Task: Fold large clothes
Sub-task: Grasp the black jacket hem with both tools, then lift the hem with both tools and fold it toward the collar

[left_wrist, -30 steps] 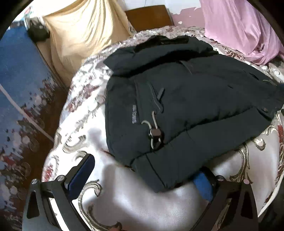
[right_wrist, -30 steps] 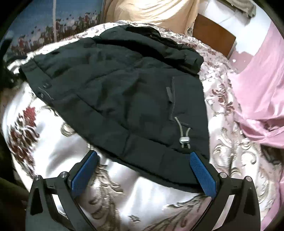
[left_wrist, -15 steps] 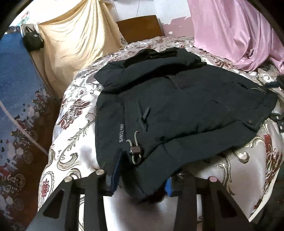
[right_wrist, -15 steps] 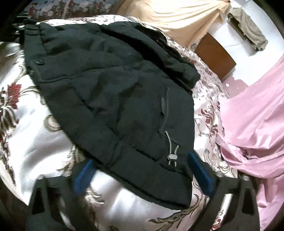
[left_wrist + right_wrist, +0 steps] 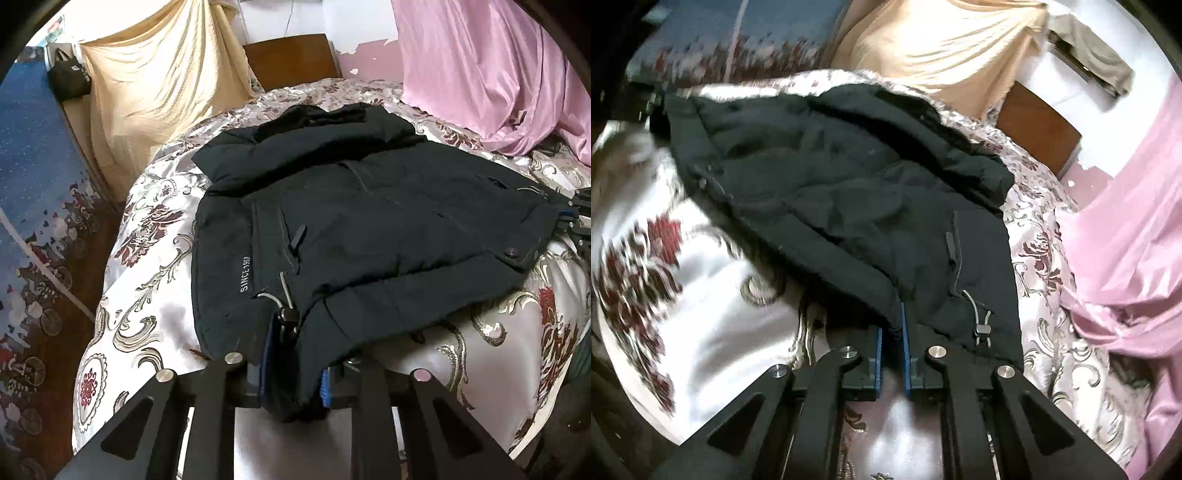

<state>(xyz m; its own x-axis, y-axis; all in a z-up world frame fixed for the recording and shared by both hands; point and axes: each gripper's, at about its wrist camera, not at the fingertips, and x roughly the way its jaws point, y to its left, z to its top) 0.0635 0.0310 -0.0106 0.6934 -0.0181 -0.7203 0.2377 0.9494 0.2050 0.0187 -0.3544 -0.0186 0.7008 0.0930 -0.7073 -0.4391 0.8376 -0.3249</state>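
A large dark padded jacket (image 5: pixel 369 221) lies spread on a bed with a floral satin cover (image 5: pixel 147 295). It also shows in the right wrist view (image 5: pixel 849 206). My left gripper (image 5: pixel 293 365) is shut on the jacket's near hem corner, beside a drawcord toggle (image 5: pixel 290 317). My right gripper (image 5: pixel 892 332) is shut on the hem at the jacket's other bottom corner, left of another toggle (image 5: pixel 980 328). The right gripper also shows at the right edge of the left wrist view (image 5: pixel 569 218).
A pink cloth (image 5: pixel 498 74) lies piled at the bed's far right. A beige cloth (image 5: pixel 155 85) hangs at the far left. A wooden headboard (image 5: pixel 291 55) stands behind. A blue patterned floor (image 5: pixel 33 184) lies left of the bed.
Both grippers closed from open onto the jacket's bottom hem corners. The left shut first, the right after. Both views have risen and pulled back slightly.
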